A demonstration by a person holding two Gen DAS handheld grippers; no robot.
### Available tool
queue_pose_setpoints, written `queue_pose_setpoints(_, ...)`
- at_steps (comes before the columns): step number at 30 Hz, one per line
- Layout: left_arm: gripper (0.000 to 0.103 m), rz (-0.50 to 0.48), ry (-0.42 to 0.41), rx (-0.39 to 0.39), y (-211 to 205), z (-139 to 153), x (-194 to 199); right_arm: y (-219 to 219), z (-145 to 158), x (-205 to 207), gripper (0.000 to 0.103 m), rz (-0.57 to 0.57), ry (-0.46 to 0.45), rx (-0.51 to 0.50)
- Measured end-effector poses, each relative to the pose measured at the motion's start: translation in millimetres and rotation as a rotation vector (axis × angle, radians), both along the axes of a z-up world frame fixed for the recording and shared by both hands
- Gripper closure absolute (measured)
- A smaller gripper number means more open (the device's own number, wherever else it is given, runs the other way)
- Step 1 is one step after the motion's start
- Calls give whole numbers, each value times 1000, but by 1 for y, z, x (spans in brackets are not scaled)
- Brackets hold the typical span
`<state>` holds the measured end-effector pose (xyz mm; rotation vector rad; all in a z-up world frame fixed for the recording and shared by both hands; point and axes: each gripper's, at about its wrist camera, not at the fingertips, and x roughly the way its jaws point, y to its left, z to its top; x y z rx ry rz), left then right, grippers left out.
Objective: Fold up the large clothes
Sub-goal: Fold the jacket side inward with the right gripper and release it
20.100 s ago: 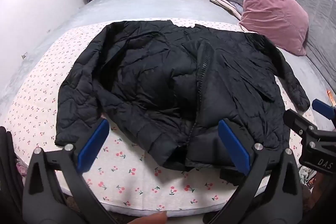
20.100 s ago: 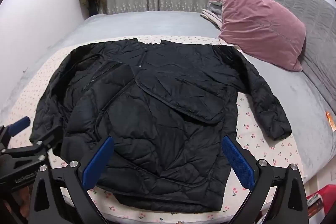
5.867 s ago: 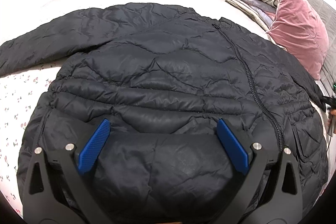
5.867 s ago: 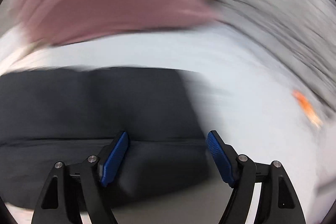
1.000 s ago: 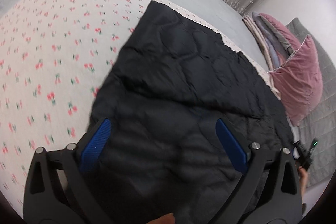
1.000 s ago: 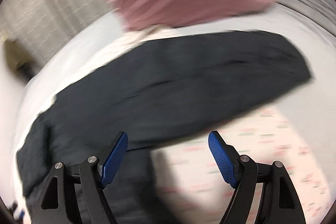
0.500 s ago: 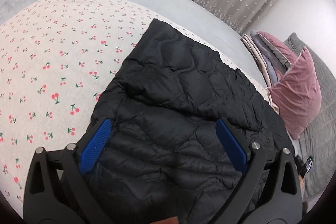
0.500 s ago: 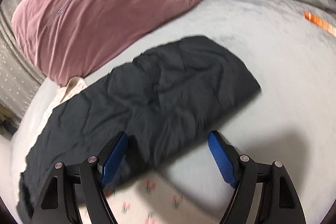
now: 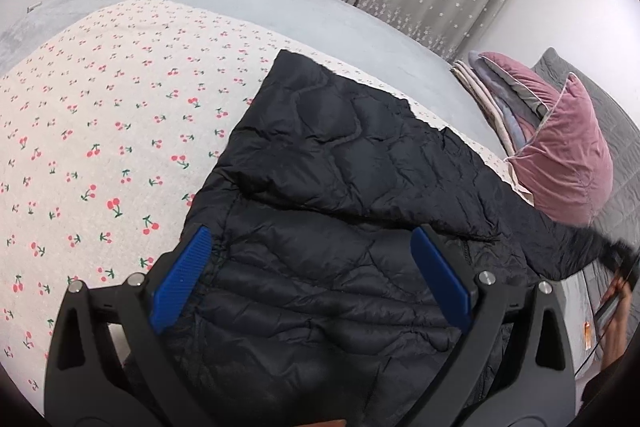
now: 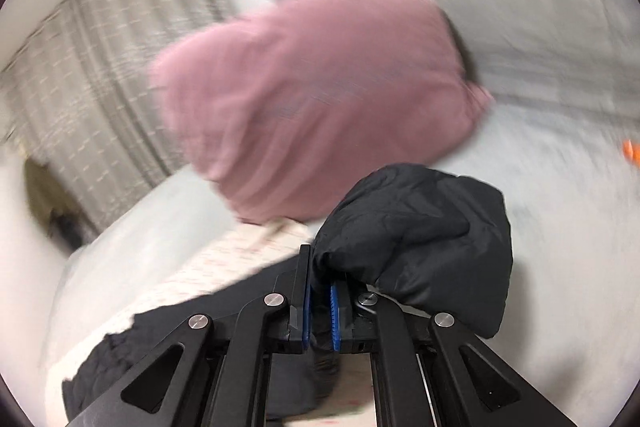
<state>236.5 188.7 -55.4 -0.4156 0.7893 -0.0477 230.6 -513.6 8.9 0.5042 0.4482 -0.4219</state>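
Right gripper (image 10: 319,303) is clamped tight, black fabric pinched between its pads. Left gripper (image 9: 312,281) has its jaws spread wide, gripping nothing.

The right hand-held gripper (image 10: 319,301) has clamped and lifted the jacket sleeve (image 10: 416,239).

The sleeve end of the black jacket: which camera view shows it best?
The right wrist view: the sleeve end bunches close up, pinched in the shut right gripper. The left wrist view shows it only blurred at the far right edge.
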Motion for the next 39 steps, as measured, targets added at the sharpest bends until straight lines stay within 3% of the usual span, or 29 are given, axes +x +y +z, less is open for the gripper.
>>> queue_pose_setpoints(7,4,-18,-29,0,0,9,-5,121,71,30,96,200,-41,-162)
queue_pose_setpoints(12,4,-50,-28,3,-7,9,-4,218,78,58,96,361,-25,-225)
queue_pose_setpoints(17,4,-65,-13,-11,-12,5,-3,313,39,82,95,529,53,-286)
queue_pose_setpoints(21,4,-75,0,-15,-16,1,-1,371,-20,105,93,652,176,-292)
queue_pose_setpoints(23,4,-86,6,-8,-19,0,-1,393,-57,118,77,741,275,-234)
queue_pose_setpoints(24,4,-92,6,-2,-22,0,0,400,-73,123,56,786,333,-184)
queue_pose_setpoints(25,4,-95,5,2,-23,0,0,404,-89,129,45,821,393,-117)
queue_pose_setpoints(26,4,-101,5,5,-25,0,0,404,-102,130,44,851,426,-42)
queue_pose_setpoints(31,4,-154,-7,27,-45,4,4,364,-102,111,40,832,352,137)
queue_pose_setpoints(35,4,-250,-44,64,-80,14,31,304,-104,78,35,735,321,183)
queue_pose_setpoints(39,9,-287,-31,49,-109,7,87,247,-118,44,35,617,260,138)
